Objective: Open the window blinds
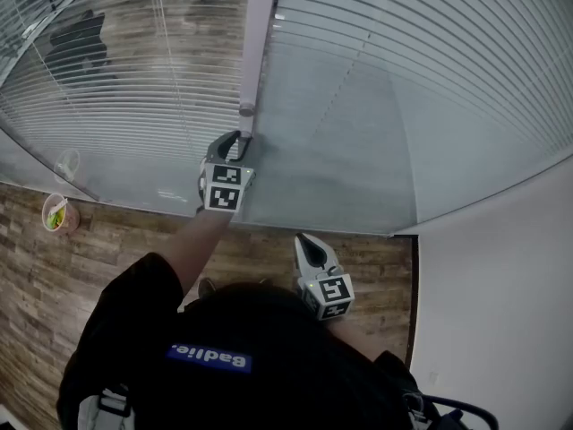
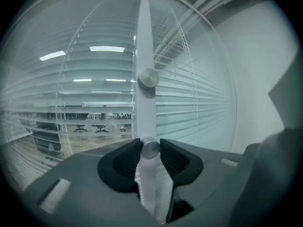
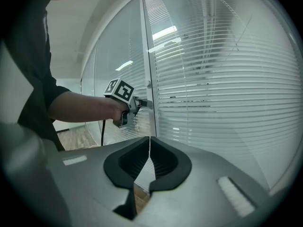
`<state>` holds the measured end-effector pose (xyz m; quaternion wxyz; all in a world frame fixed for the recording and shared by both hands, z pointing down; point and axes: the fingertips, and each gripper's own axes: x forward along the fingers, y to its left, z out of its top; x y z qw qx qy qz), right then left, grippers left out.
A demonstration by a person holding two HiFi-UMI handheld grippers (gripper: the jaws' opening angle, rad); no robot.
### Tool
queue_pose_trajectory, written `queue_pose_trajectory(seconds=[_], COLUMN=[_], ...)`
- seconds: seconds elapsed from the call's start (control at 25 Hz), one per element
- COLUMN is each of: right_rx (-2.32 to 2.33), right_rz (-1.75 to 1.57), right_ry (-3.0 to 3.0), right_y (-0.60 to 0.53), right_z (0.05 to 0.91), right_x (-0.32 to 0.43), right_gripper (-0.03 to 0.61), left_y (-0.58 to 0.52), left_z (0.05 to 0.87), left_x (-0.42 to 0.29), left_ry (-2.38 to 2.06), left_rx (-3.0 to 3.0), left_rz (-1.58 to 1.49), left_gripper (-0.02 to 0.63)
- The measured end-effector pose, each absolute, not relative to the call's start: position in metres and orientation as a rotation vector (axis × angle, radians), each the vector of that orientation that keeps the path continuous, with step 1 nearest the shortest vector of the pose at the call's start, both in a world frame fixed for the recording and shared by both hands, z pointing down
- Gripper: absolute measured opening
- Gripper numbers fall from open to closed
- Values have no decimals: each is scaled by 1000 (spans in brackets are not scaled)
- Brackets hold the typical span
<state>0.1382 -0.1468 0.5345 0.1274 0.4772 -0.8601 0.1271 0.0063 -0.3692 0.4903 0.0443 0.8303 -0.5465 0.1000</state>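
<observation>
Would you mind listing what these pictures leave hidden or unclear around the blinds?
- The knob in the left gripper jaws: head view, covered by the gripper itself.
- The cup on the floor: head view, contents too small.
- The blinds: every view, top cut off by the edge.

Two blinds: left blind [image 1: 98,88] and right blind [image 1: 430,79], flanking the left hand-held gripper [image 1: 240,137]. Two knobs: lower knob [image 2: 150,149] between its jaws, upper knob [image 2: 148,78] above. One right hand-held gripper [image 1: 303,240]. One cup [image 1: 60,213].
</observation>
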Motion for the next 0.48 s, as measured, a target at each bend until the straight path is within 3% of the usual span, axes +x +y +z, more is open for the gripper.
queue_pose_trajectory(seconds=[0.48], right_rx=[1373], right_rz=[389], right_ry=[-2512], right_y=[-147], right_z=[537], right_x=[135], right_gripper=[11], left_y=[-371], left_z=[493], left_x=[3], left_ry=[-1657], left_rx=[2495], left_rz=[258], left_gripper=[127])
